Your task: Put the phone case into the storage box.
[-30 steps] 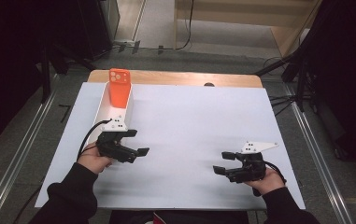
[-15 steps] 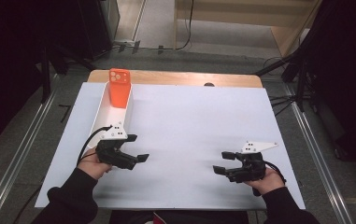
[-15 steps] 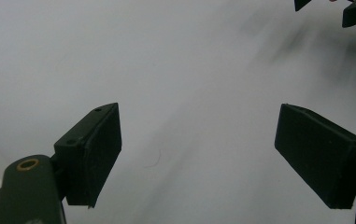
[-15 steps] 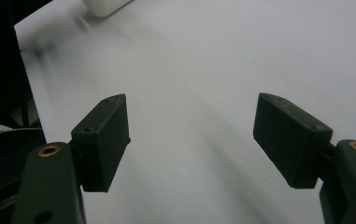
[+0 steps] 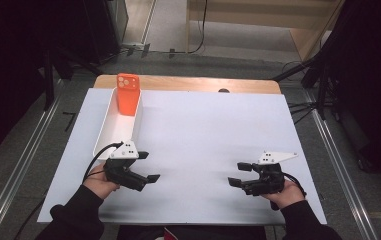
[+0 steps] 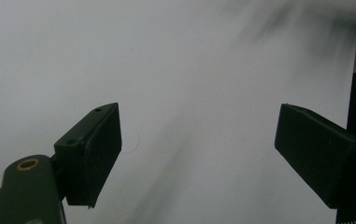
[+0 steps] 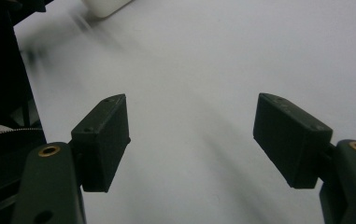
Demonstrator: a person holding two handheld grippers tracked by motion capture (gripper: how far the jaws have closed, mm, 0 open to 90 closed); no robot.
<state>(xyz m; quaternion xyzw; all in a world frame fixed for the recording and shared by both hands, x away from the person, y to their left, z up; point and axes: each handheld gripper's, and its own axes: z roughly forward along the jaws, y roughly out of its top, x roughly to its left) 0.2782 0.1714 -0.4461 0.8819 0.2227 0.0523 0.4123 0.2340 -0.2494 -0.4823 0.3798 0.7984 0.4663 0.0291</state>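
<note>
Left gripper, jaws spread and empty, hovers nearest the phone, which leans apparently upright at the tray's far end, straight ahead of it. Right gripper, also spread and empty, sits well apart.

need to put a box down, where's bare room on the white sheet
The widest free patch is the middle of the white sheet, between the white tray and the sheet's right edge, ahead of both tongs. The strip between the left tongs and right tongs is bare too. It is crowded at the left: the tray with the orange phone.
</note>
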